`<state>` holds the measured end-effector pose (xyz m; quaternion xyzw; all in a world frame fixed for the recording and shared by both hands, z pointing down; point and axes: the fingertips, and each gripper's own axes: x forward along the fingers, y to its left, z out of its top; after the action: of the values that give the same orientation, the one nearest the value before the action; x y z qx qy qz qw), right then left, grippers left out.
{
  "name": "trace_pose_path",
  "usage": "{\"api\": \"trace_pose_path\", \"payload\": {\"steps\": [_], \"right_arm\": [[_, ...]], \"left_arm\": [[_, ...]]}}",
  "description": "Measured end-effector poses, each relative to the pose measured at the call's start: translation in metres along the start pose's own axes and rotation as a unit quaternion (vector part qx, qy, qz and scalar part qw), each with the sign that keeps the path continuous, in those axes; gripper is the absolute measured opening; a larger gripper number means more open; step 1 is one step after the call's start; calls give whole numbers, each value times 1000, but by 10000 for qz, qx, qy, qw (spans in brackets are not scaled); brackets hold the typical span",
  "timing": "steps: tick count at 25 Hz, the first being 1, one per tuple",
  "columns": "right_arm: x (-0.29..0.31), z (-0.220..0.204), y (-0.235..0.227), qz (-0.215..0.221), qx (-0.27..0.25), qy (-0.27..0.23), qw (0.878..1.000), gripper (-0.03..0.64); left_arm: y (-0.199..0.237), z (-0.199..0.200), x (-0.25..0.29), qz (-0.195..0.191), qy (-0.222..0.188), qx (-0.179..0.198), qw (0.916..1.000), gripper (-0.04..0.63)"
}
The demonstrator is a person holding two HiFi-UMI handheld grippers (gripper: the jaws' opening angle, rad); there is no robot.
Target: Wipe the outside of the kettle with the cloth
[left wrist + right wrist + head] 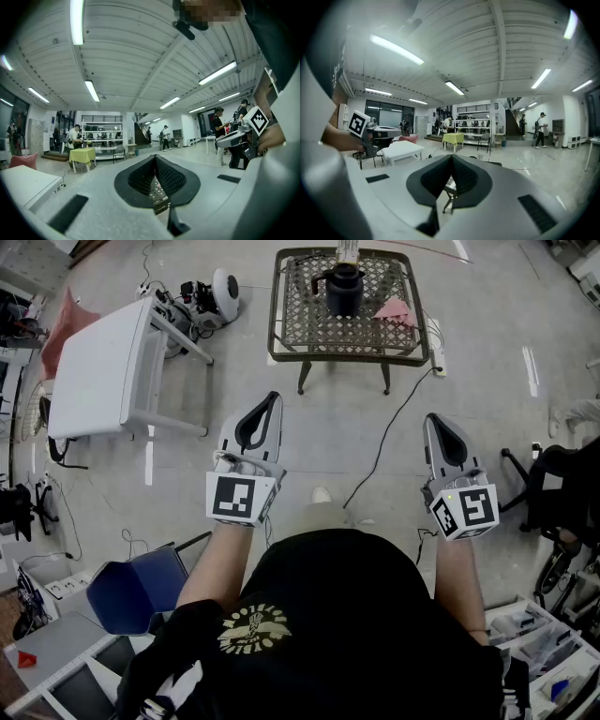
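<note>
A dark kettle (343, 287) stands on a green metal lattice table (291, 334) at the far side of the floor, in the head view. A pink cloth (396, 310) lies on the table to the kettle's right. Both grippers are held in front of the person's body, well short of the table. My left gripper (274, 397) points toward the table with its jaws together and nothing between them. My right gripper (432, 418) is likewise shut and empty. In the left gripper view the closed tips (154, 157) hide most of the table; the right gripper view shows the same (451, 157).
A white table (103, 371) stands at the left, with a white round appliance (223, 294) and cables behind it. A black cable (389, 437) runs across the floor from a power strip (437, 357). A blue chair (136, 592) is near left; a black chair (562, 484) stands at the right.
</note>
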<state>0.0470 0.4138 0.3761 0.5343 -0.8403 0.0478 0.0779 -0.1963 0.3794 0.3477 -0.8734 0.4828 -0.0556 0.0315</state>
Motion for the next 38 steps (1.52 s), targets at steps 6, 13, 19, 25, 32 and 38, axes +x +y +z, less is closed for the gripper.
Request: {"api": "trace_pose_path", "payload": {"steps": [6, 13, 19, 25, 32, 38], "right_arm": [[19, 6, 17, -82, 92, 4, 9999, 11], [21, 11, 8, -261, 304, -132, 9991, 11], [27, 5, -1, -247, 358, -28, 9991, 11], [48, 3, -12, -115, 371, 71, 9992, 12], [76, -33, -41, 53, 631, 336, 9974, 12], [108, -41, -75, 135, 730, 360, 9966, 12]], "left_arm": [[30, 4, 7, -101, -77, 6, 9999, 8], [45, -7, 12, -22, -78, -168, 9998, 8], [46, -13, 18, 37, -90, -226, 9997, 8], [52, -22, 31, 112, 108, -233, 9996, 8], [54, -50, 67, 139, 428, -232, 9987, 8], [67, -50, 110, 511, 431, -253, 9974, 8]]}}
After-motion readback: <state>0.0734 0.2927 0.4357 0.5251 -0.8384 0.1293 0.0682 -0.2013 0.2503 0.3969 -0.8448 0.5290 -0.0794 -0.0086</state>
